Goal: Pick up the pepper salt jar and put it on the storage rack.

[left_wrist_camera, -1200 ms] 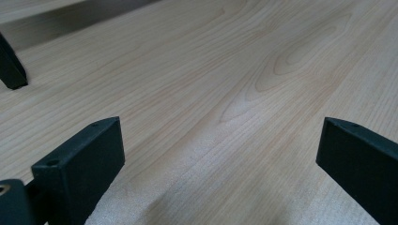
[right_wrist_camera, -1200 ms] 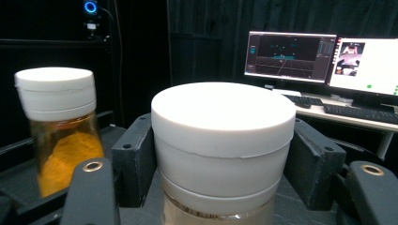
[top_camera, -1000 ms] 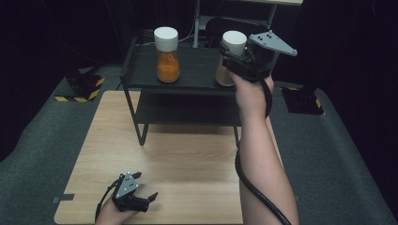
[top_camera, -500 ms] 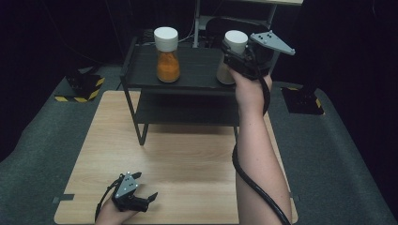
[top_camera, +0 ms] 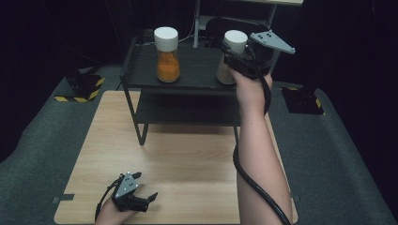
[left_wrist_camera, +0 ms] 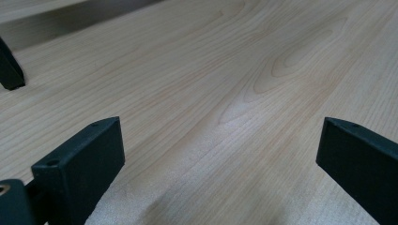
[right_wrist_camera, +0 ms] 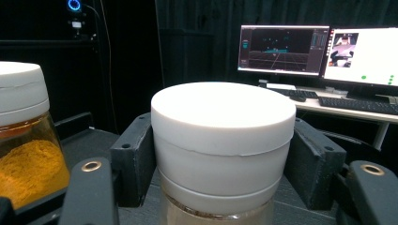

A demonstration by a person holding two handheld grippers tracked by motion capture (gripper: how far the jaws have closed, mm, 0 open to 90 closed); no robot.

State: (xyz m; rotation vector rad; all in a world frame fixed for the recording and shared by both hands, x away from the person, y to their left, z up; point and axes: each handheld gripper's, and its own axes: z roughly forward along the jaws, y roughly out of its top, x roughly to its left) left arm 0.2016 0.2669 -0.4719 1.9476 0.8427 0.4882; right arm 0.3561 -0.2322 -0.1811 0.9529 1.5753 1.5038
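Note:
A white-lidded jar with pale contents [top_camera: 233,43] stands at the right end of the black rack's top shelf [top_camera: 197,77]. My right gripper [top_camera: 231,62] is shut on it, the pads pressing both sides of the lid [right_wrist_camera: 220,117] in the right gripper view, where the gripper [right_wrist_camera: 223,161] reaches in level. A second white-lidded jar of orange powder [top_camera: 167,54] stands apart at the shelf's left [right_wrist_camera: 26,140]. My left gripper [top_camera: 143,200] rests low over the wooden table [top_camera: 187,154] near its front left, open with bare wood between its jaws [left_wrist_camera: 220,159].
The rack has a lower shelf [top_camera: 187,110] and thin black legs [top_camera: 141,133]; one foot [left_wrist_camera: 9,70] is seen in the left gripper view. Grey carpet [top_camera: 338,150] surrounds the table. Monitors [right_wrist_camera: 319,49] and a keyboard sit on a desk beyond the rack.

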